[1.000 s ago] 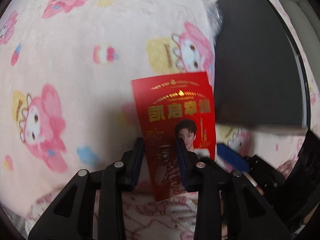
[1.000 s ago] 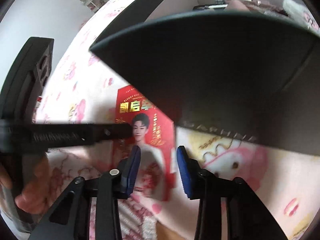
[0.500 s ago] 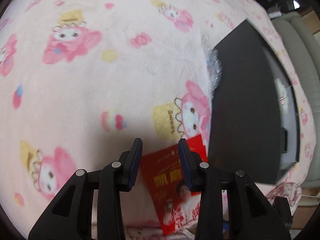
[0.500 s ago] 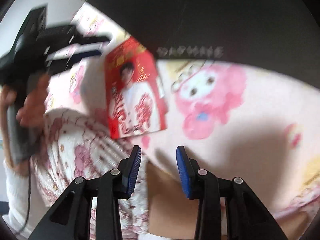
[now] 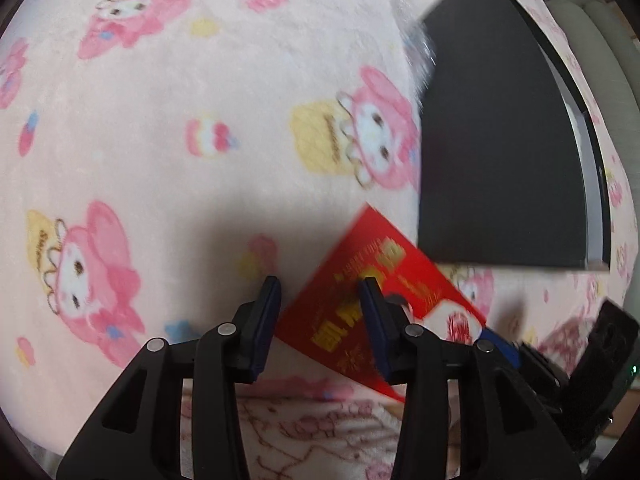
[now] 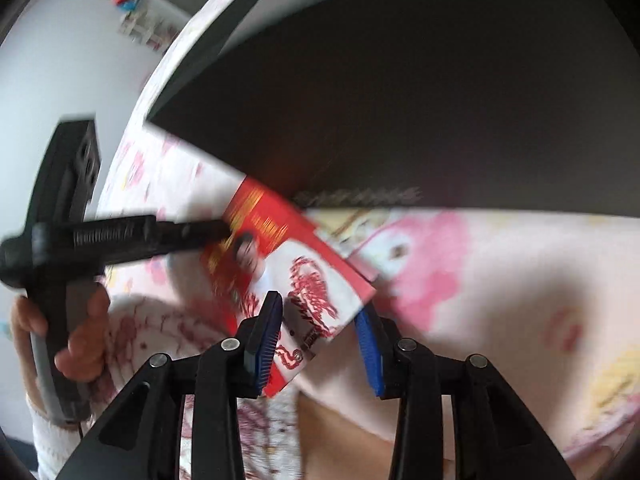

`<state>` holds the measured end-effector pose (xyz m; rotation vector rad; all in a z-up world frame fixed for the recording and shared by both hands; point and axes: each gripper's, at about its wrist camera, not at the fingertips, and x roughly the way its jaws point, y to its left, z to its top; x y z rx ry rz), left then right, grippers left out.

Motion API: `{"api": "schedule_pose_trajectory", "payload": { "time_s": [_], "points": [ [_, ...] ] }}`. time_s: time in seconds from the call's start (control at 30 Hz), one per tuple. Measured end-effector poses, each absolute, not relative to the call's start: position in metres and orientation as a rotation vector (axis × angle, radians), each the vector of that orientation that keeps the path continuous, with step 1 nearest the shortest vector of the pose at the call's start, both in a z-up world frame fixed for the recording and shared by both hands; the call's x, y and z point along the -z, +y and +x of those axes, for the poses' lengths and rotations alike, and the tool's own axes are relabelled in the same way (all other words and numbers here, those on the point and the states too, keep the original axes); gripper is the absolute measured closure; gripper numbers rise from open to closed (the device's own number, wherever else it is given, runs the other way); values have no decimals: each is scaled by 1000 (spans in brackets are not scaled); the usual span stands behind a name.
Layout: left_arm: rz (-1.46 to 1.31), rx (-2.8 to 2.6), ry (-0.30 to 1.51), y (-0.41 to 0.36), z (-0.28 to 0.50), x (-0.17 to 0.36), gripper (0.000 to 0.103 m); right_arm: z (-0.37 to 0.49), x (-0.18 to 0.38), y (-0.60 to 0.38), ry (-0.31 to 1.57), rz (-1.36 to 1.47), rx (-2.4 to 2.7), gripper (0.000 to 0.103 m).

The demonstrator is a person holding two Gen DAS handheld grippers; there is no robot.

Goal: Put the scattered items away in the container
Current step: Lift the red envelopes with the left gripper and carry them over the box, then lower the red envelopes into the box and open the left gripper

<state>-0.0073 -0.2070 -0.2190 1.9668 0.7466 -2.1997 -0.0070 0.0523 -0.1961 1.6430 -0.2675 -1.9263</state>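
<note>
A red packet [image 5: 404, 264] with gold lettering and a printed portrait lies slanted on the pink cartoon blanket [image 5: 200, 80], just below the black box [image 5: 500, 140]. My left gripper [image 5: 318, 284] hovers over its left part. Its jaws are opening, the packet's face shows behind them, and the pads do not press on it. In the right wrist view the packet [image 6: 288, 248] reaches with its white lower end between the fingers of my right gripper [image 6: 320, 300], which stands open. The left gripper [image 6: 216, 230] touches the packet's upper left edge. The black box [image 6: 400, 100] fills the top.
A person's hand [image 6: 80, 344] grips the left tool's handle, a white sleeve below it. Patterned pink clothing [image 5: 300, 432] lies along the bottom edge. A beige cushion [image 5: 592, 40] sits behind the box. A white wall [image 6: 60, 60] is at the left.
The packet stood upright between the left fingers and now lies slanted to the right. The left jaws have widened. The right gripper swung away, then came back over the packet's lower end.
</note>
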Motion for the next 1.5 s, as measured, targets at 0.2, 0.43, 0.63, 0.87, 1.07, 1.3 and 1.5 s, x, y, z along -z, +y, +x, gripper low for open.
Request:
{"api": "schedule_pose_trajectory", "payload": {
  "time_s": [0.2, 0.43, 0.63, 0.87, 1.07, 1.3, 1.5],
  "points": [
    [1959, 2184, 781, -207, -12, 228, 61, 0, 212, 44, -214, 1701, 1866, 69],
    [2047, 2211, 740, -184, 5, 224, 55, -9, 210, 42, -212, 1669, 1915, 68],
    [1980, 2175, 781, -189, 12, 225, 55, -10, 207, 58, -202, 1688, 1979, 67],
    [2085, 2220, 654, -163, 7, 226, 54, -3, 222, 43, -150, 1671, 1958, 62],
    [2034, 2363, 616, -140, 27, 185, 62, 10, 182, 61, -114, 1576, 2028, 73],
    [1865, 2613, 668, -117, 18, 88, 65, -1, 102, 149, -227, 1369, 2111, 73],
    [1712, 2757, 597, -110, -73, 32, 65, -83, 60, 125, -193, 1226, 2260, 73]
  ]
}}
